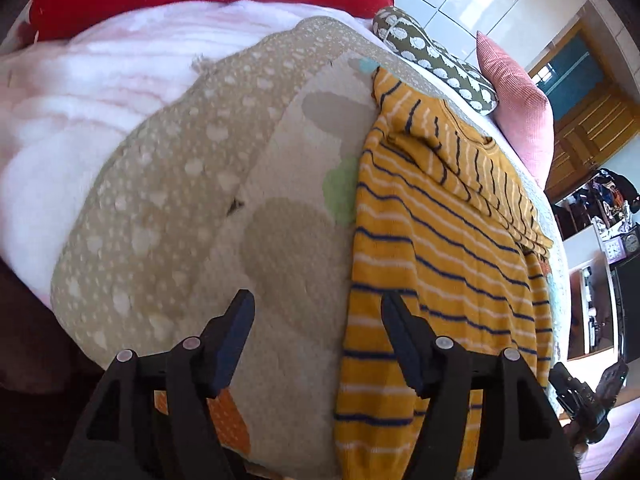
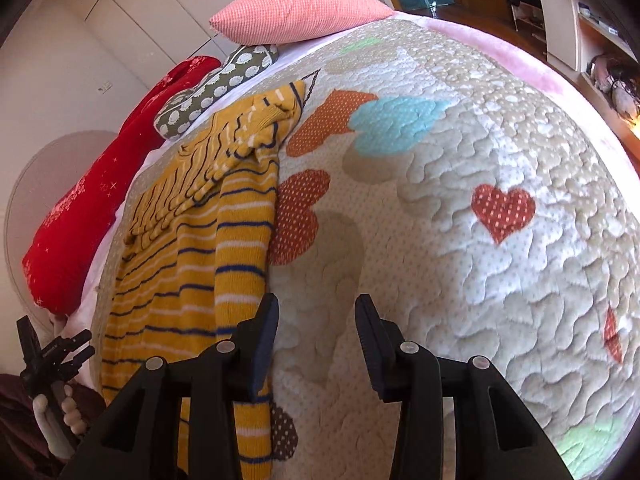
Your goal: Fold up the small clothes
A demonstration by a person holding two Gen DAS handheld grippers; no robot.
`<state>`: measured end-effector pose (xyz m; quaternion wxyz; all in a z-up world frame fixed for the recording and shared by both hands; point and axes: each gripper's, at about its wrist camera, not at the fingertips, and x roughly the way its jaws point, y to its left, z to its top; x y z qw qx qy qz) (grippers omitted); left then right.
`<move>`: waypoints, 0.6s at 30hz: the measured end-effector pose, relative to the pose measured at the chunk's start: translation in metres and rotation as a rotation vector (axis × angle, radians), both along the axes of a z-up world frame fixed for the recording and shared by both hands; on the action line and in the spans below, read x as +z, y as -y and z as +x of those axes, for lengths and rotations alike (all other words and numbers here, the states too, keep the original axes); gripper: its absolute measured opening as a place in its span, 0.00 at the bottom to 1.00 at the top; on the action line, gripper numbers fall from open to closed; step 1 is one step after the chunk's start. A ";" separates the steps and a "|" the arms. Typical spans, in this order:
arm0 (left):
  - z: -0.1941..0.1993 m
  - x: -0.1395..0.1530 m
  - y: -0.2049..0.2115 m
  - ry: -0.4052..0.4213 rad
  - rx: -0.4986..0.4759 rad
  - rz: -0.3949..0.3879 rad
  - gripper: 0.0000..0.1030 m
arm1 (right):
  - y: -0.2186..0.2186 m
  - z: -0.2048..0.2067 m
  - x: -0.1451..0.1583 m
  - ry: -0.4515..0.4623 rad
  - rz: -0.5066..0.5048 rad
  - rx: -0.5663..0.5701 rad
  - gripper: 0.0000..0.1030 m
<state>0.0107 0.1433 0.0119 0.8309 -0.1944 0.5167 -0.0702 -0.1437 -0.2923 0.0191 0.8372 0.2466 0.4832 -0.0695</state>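
Mid-fold, between grasps, by my reading: sleeves of the mustard-yellow knit sweater with navy and white stripes (image 1: 432, 240) look already turned in. It lies lengthwise on the beige heart-print quilt (image 2: 460, 240), centre-right in the left view.

Left gripper (image 1: 318, 320) spread, empty. Right gripper (image 2: 318, 322) spread, empty, beside the sweater's edge.

Next likely needs both pinching the near hem.
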 end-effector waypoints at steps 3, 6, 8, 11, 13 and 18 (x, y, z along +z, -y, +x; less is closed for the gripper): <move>-0.020 -0.005 0.018 0.011 -0.040 0.009 0.63 | -0.013 -0.012 -0.006 0.003 0.065 0.046 0.47; -0.040 -0.007 0.044 0.024 -0.134 -0.018 0.63 | -0.025 -0.021 -0.011 0.010 0.084 0.072 0.48; -0.050 -0.012 0.058 0.018 -0.186 -0.045 0.69 | -0.032 -0.027 -0.013 0.020 0.080 0.073 0.48; -0.062 -0.015 0.072 0.054 -0.206 -0.018 0.77 | -0.042 -0.033 -0.017 0.038 0.103 0.071 0.49; -0.065 -0.015 0.076 0.054 -0.219 -0.034 0.81 | -0.048 -0.038 -0.020 0.053 0.130 0.073 0.49; -0.065 -0.015 0.081 0.031 -0.241 -0.065 0.77 | -0.071 -0.038 -0.028 0.039 0.206 0.119 0.50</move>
